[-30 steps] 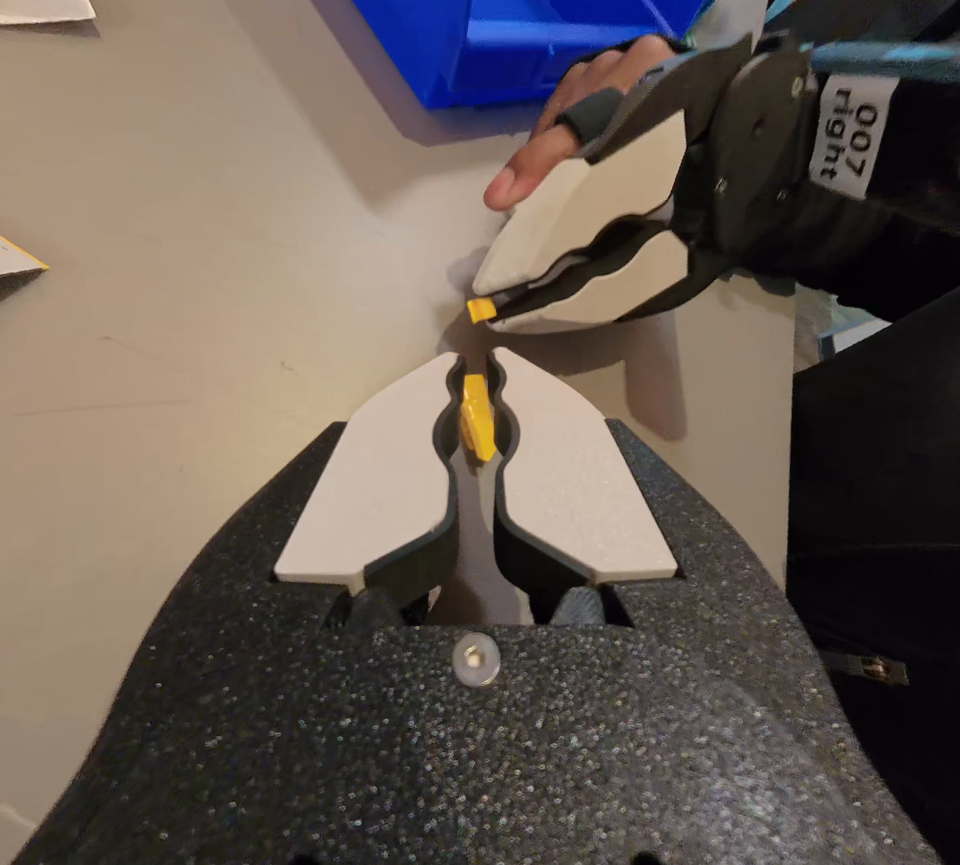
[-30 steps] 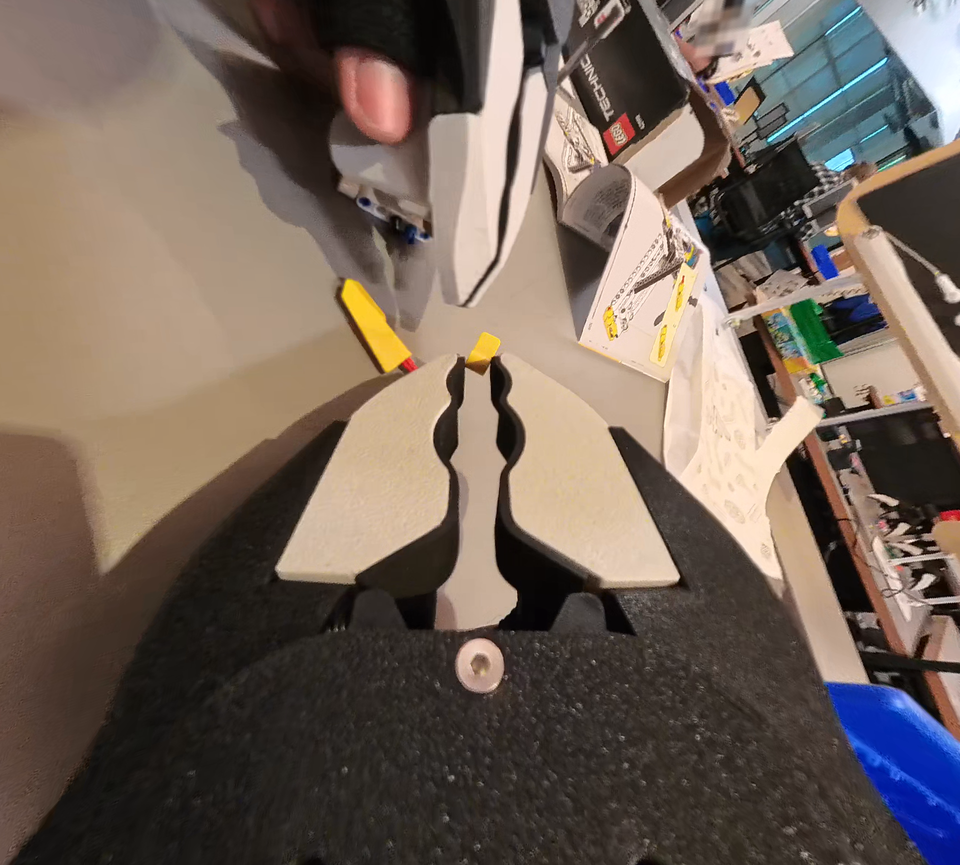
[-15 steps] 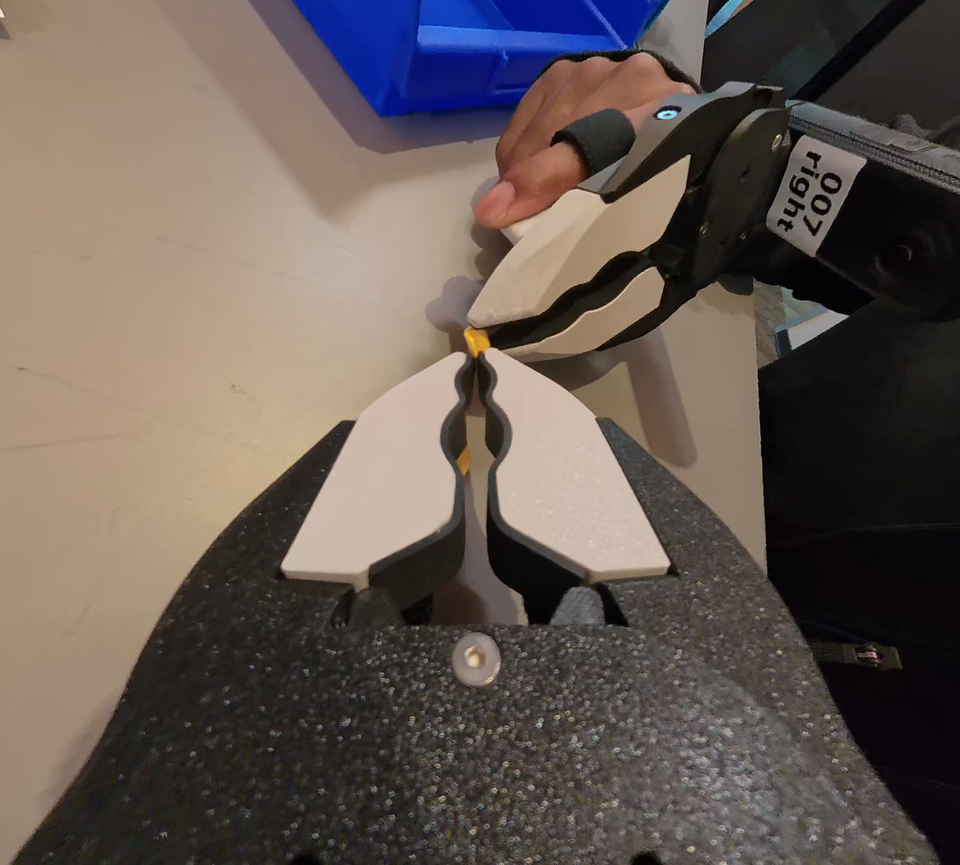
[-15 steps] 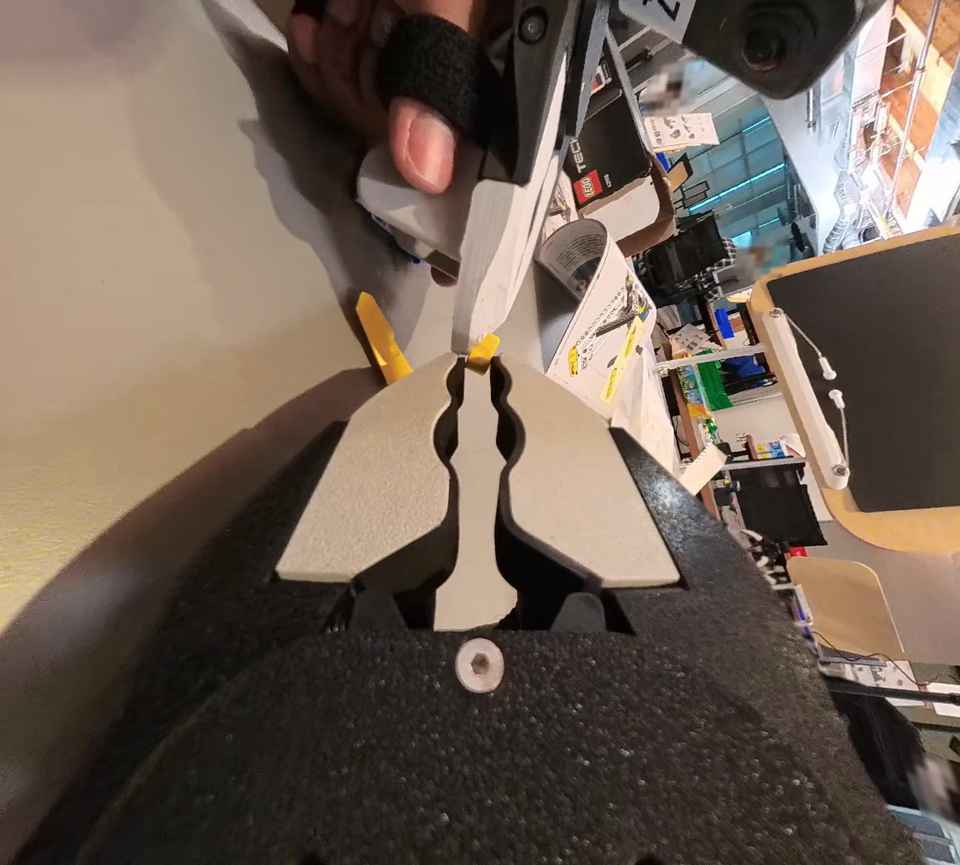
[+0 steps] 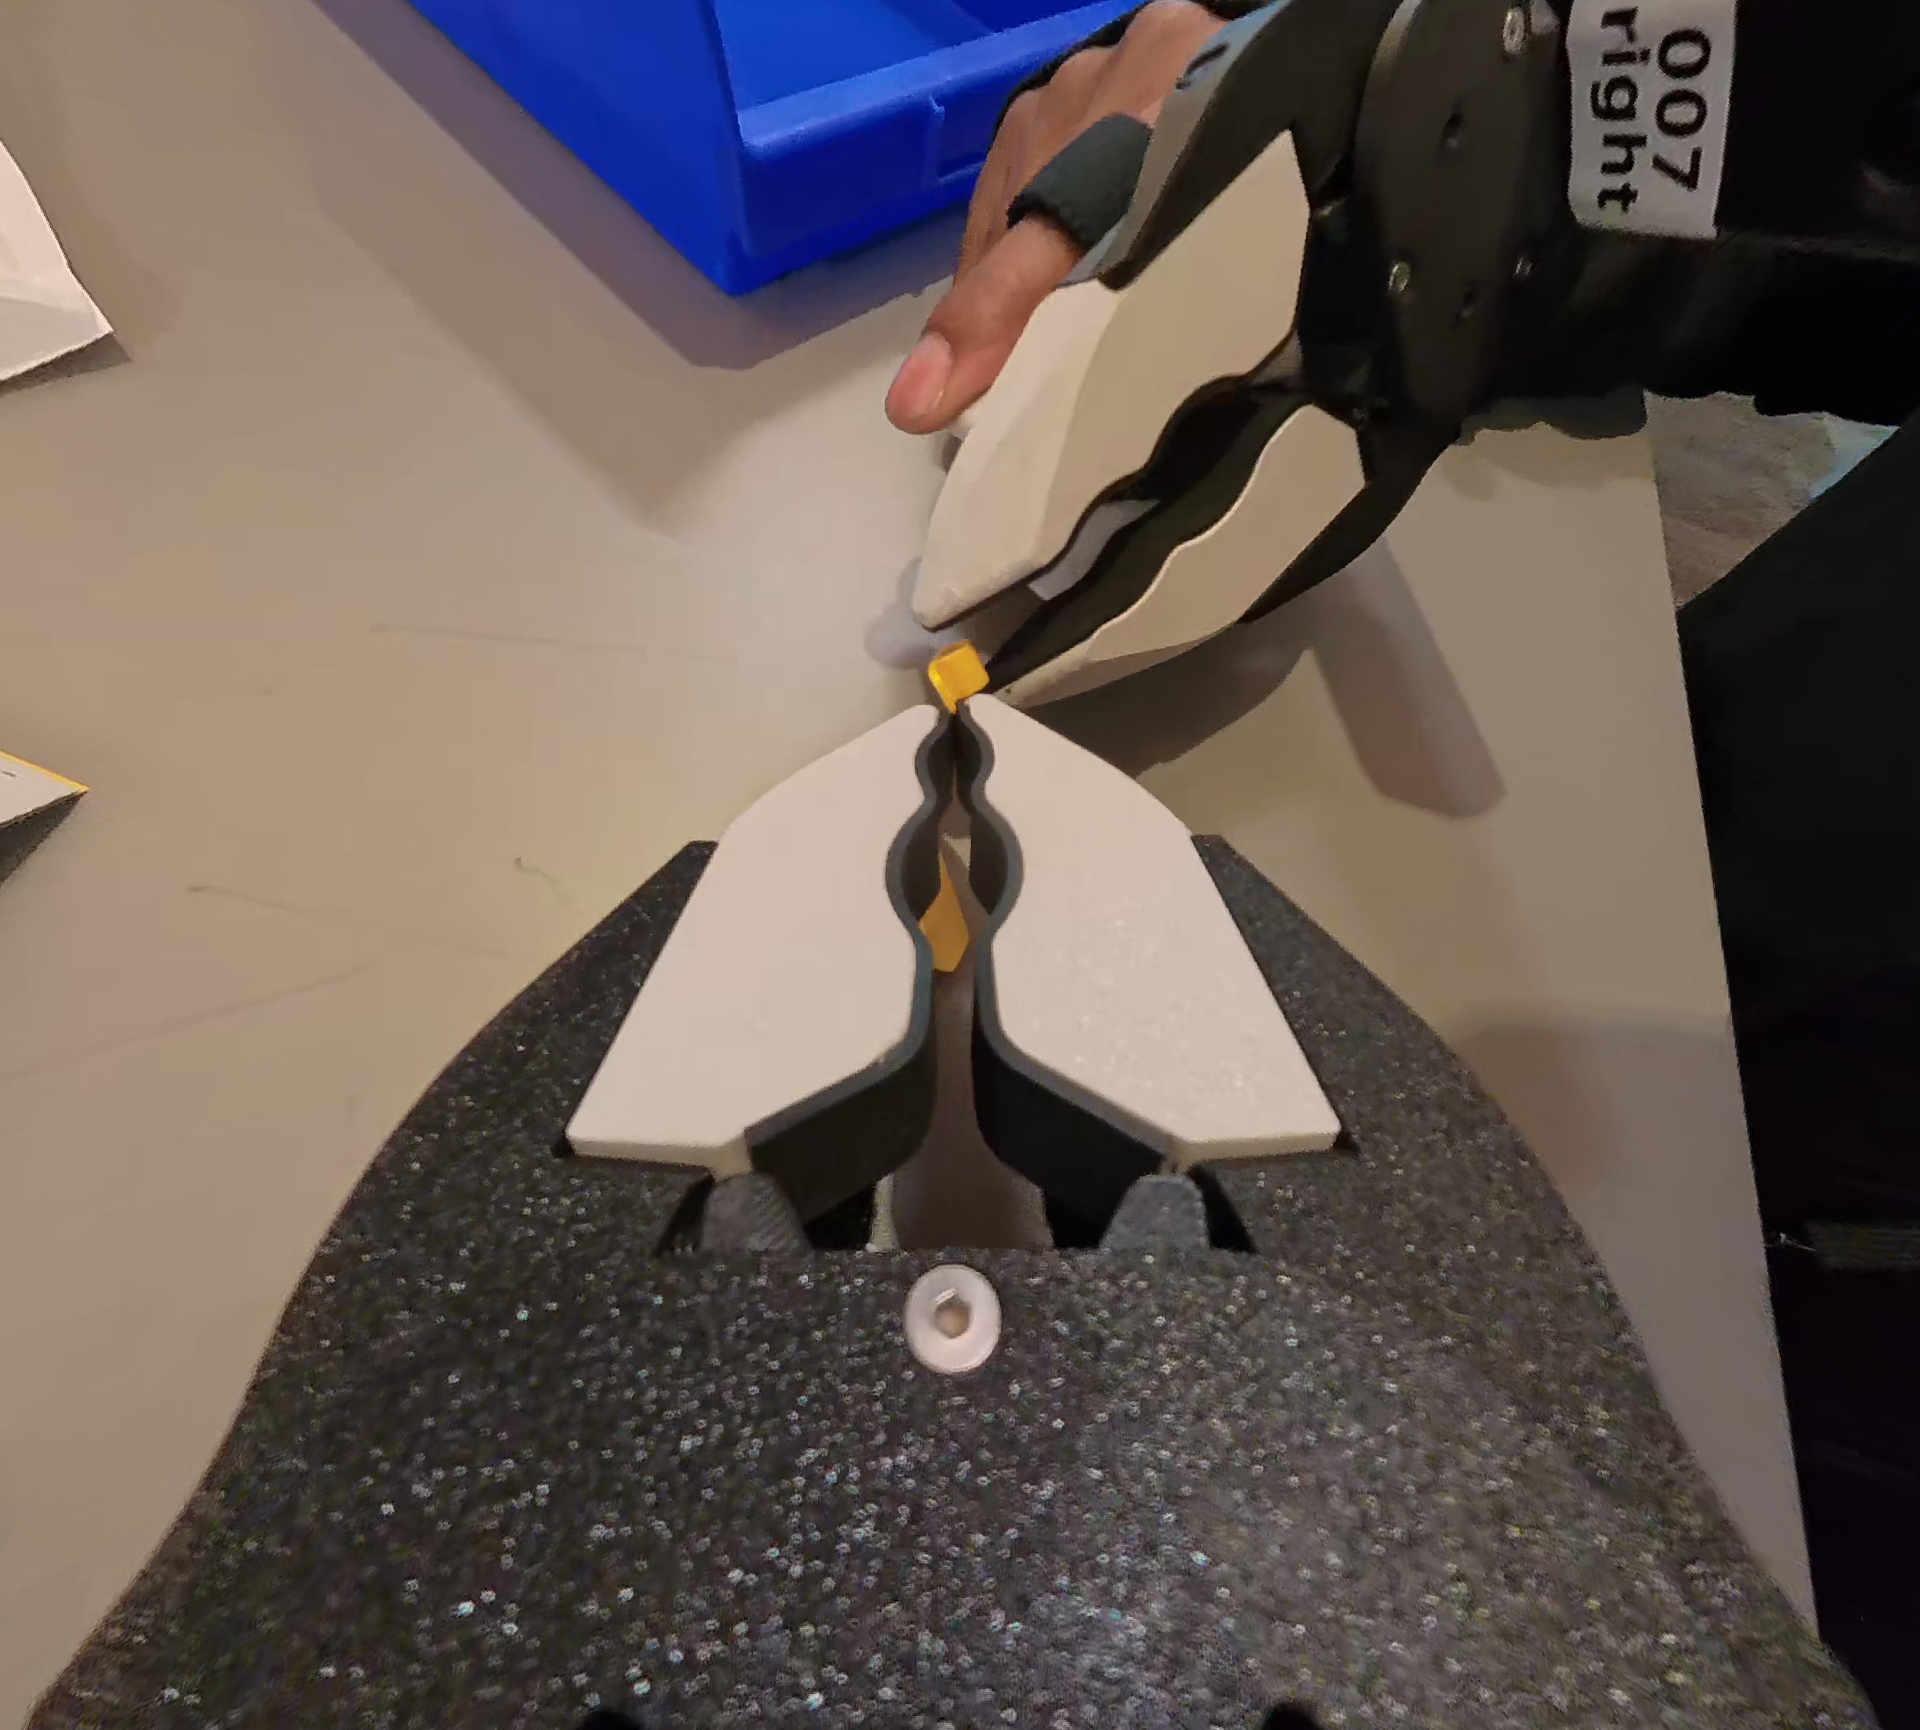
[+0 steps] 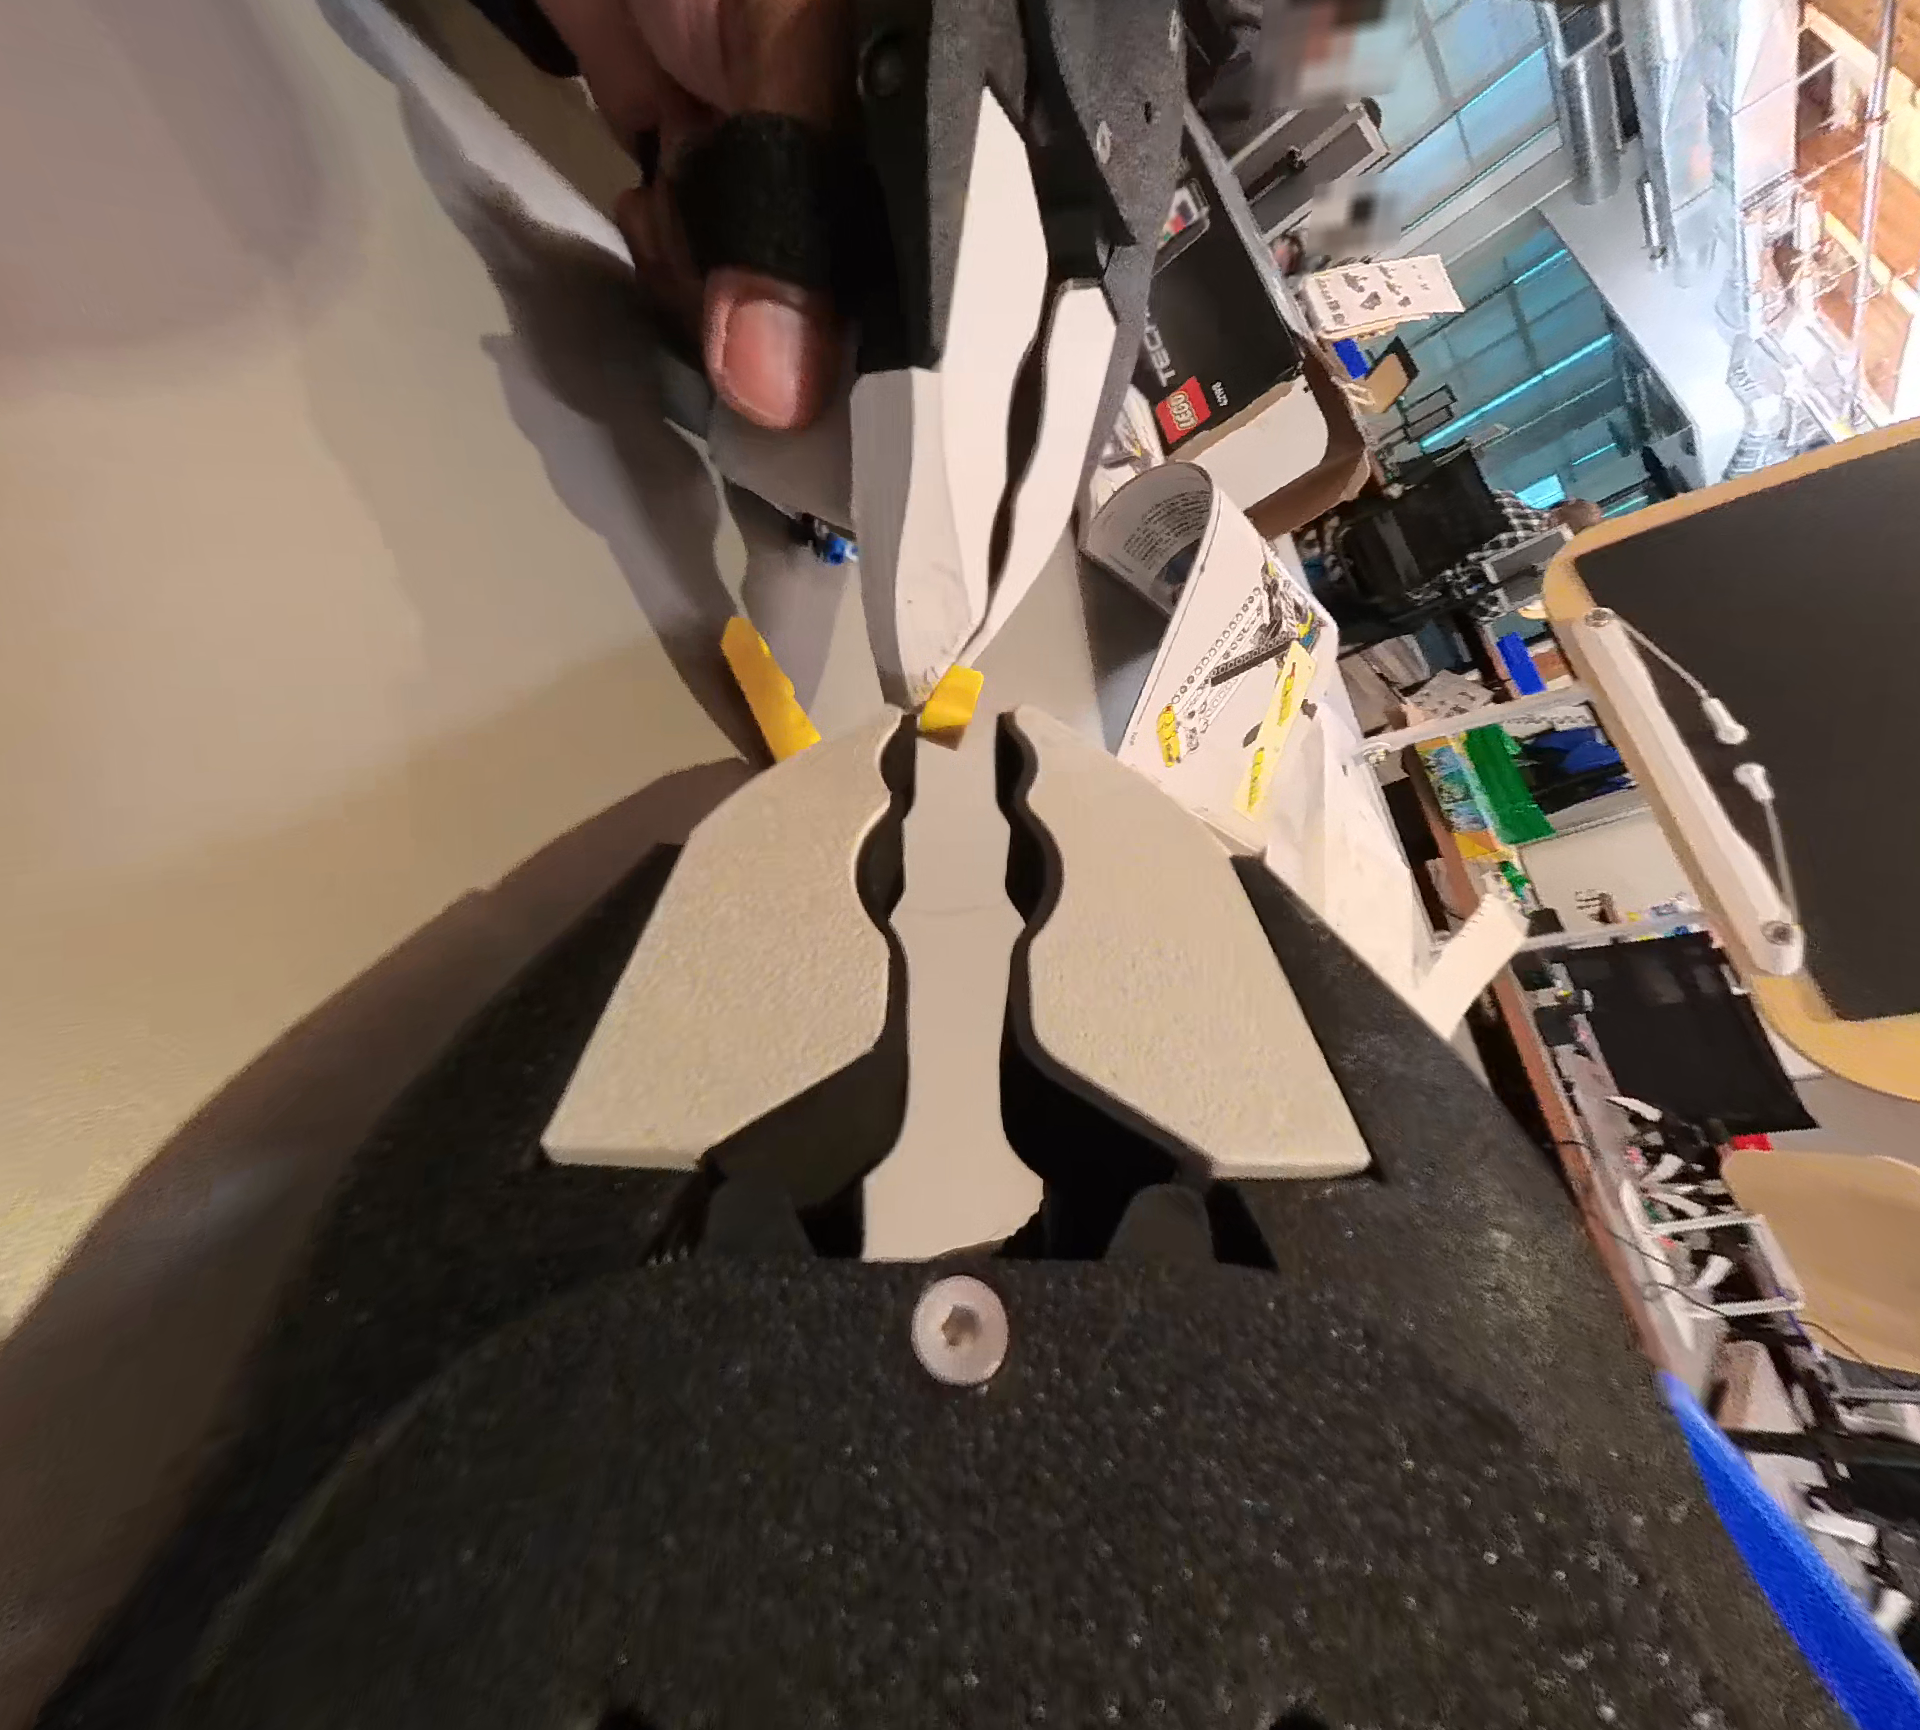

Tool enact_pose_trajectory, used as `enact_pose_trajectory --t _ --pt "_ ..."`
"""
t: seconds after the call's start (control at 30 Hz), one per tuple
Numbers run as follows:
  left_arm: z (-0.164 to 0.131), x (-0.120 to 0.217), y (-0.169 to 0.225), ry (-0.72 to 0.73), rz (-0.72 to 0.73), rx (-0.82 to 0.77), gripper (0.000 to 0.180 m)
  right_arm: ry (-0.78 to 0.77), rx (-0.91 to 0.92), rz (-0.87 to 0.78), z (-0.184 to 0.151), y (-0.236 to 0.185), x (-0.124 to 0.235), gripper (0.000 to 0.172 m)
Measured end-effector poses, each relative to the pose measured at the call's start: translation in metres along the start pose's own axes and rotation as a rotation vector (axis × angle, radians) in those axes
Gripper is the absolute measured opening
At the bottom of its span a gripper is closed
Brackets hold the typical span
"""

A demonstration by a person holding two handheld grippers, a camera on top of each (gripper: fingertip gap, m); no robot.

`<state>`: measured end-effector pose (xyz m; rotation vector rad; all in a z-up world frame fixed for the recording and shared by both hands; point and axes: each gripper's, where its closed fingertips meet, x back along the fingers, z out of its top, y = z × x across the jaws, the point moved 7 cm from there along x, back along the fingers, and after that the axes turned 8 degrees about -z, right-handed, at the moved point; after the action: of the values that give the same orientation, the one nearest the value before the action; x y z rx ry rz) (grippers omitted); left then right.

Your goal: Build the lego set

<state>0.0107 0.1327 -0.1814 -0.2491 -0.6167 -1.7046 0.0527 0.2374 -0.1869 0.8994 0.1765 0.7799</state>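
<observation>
the left gripper (image 5: 954,716) has its two pale fingers pinched together at the tips on a small yellow plastic piece (image 5: 957,674). the piece is bright yellow, blocky at the end that sticks out past the tips, and a longer slanted part of it (image 5: 943,932) shows lower down in the gap between the fingers. the right gripper (image 6: 951,724) meets it tip to tip, held above the beige table (image 5: 364,641). its fingers stand narrowly apart, with the yellow end just at their tips, beside the left-hand finger; no squeeze from them shows. a second yellow piece (image 6: 767,681) lies on the table close by. behind stands a blue bin (image 5: 727,18).
</observation>
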Motion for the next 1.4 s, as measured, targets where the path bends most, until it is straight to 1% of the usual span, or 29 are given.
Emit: enact_pose_trajectory --t 0.17,0.27,0.33,0.4,0.5,0.57,0.63,0.9,1.07,1.3,1.4 --pt "0.000 -0.001 0.001 -0.016 0.009 -0.029 0.000 0.002 -0.078 0.068 -0.003 0.001 0.003 0.020" --pt "0.001 0.000 0.003 -0.031 0.037 -0.094 0.000 -0.005 -0.223 0.173 -0.006 0.004 0.006 0.023" --pt "0.002 0.001 0.006 -0.041 0.060 -0.167 0.000 -0.015 -0.341 0.226 -0.007 0.010 0.007 0.022" --pt "0.003 0.000 0.009 -0.069 0.098 -0.262 0.000 -0.036 -0.461 0.315 -0.008 0.013 0.007 0.023" --pt "0.002 -0.004 0.014 -0.135 0.172 -0.434 0.000 -0.050 -0.523 0.372 -0.007 0.013 0.007 0.023" --pt "0.000 -0.007 0.017 -0.178 0.220 -0.542 0.000 -0.068 -0.529 0.381 -0.008 0.012 0.006 0.023" --pt "-0.002 -0.010 0.019 -0.213 0.237 -0.596 0.000 -0.088 -0.523 0.380 -0.008 0.011 0.004 0.022" --pt "-0.005 -0.014 0.021 -0.236 0.243 -0.671 0.000 -0.125 -0.427 0.373 -0.006 0.002 0.003 0.015" --pt "-0.008 -0.016 0.021 -0.269 0.249 -0.714 0.000 -0.129 -0.417 0.365 -0.006 0.002 0.002 0.010" --pt "-0.006 -0.015 0.021 -0.263 0.255 -0.721 0.000 -0.132 -0.388 0.362 -0.005 0.000 0.002 0.007" --pt "-0.004 -0.009 0.013 -0.252 0.287 -0.617 0.001 -0.146 -0.383 0.333 -0.008 0.003 0.003 0.007"
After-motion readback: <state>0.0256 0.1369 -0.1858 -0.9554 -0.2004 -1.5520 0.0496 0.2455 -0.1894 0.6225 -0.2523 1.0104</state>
